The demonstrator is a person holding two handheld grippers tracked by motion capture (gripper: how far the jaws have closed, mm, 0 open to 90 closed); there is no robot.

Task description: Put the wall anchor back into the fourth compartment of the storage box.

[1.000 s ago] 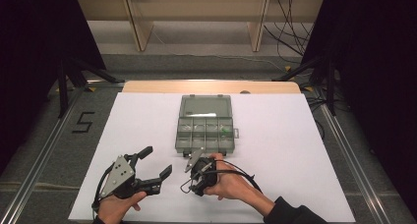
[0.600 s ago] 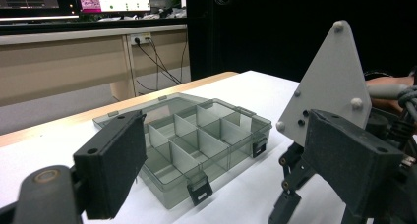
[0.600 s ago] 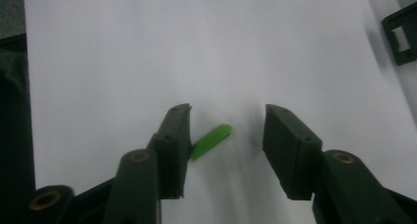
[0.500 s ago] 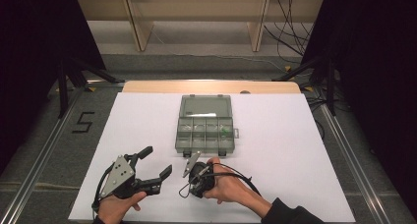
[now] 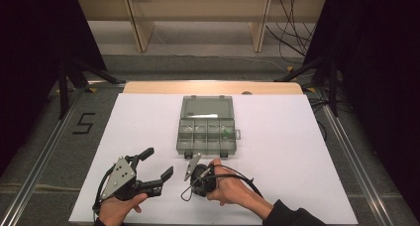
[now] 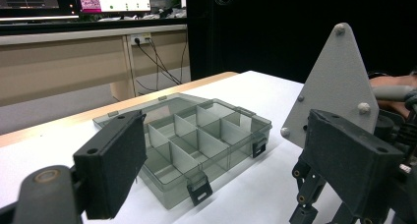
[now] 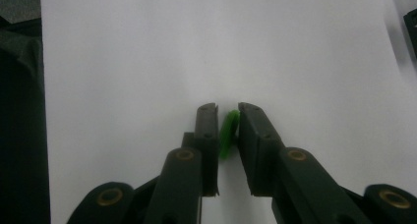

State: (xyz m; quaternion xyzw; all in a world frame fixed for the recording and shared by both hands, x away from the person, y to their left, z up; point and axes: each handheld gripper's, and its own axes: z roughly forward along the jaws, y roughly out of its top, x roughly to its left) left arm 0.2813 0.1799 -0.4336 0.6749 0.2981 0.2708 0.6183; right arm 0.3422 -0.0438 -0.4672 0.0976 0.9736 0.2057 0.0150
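Your right gripper [image 7: 227, 117] has just been closing its jaws and now pinches a small green piece [image 7: 228, 132] between its pads at the lower centre of the right gripper view, low over the white table sheet [image 5: 307, 151]. In the high view that gripper sits at the bottom centre, just below the open grey compartment box [image 5: 206, 126] in mid-frame. Your left gripper [image 5: 157, 163], at the lower left, has its jaws spread wide and holds nothing.
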